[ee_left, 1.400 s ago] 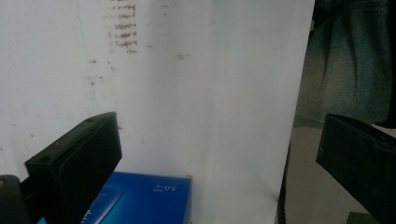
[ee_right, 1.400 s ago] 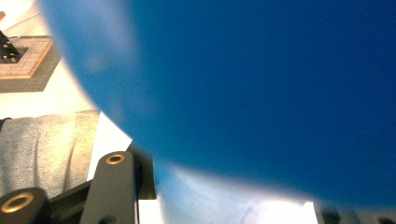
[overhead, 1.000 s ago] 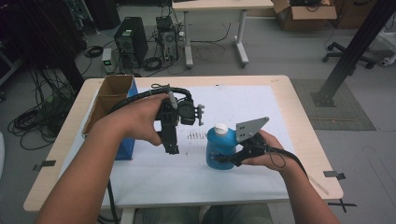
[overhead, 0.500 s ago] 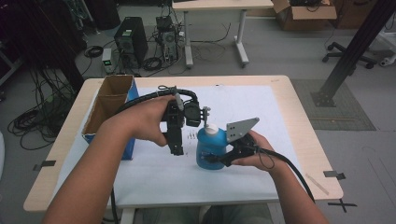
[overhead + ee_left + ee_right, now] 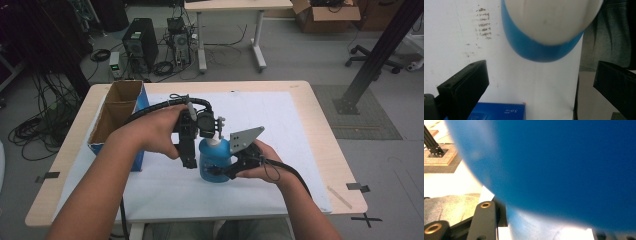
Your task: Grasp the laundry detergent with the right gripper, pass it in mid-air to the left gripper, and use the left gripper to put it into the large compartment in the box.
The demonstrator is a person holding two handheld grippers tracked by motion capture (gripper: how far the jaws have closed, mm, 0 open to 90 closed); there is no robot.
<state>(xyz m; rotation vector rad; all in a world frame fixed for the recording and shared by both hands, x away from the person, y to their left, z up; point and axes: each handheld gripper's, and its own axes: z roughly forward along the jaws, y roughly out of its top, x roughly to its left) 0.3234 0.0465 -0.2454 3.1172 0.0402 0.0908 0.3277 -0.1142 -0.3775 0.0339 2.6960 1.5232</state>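
Note:
A blue bottle (image 5: pixel 214 161) with a white cap (image 5: pixel 213 139) stands upright on the white sheet (image 5: pixel 280 130) at mid-table. My right gripper (image 5: pixel 224 171) is shut on its lower body from the right, and the blue wall (image 5: pixel 564 170) looms close in the right gripper view. My left gripper (image 5: pixel 189 161) hangs jaws-down right against the bottle's left side. In the left gripper view the jaws stand wide open with nothing between them. There the cap (image 5: pixel 549 20) and the blue shoulder (image 5: pixel 536 51) sit just beyond the left gripper (image 5: pixel 541 75).
An open cardboard box (image 5: pixel 116 114) with a blue side stands at the table's left edge; its blue face (image 5: pixel 499 111) shows under the left gripper. A thin stick (image 5: pixel 338 196) lies near the front right corner. Computers and cables crowd the floor behind.
The right gripper has carried the bottle leftward. The left gripper has shifted slightly right, so the two now meet at the bottle.

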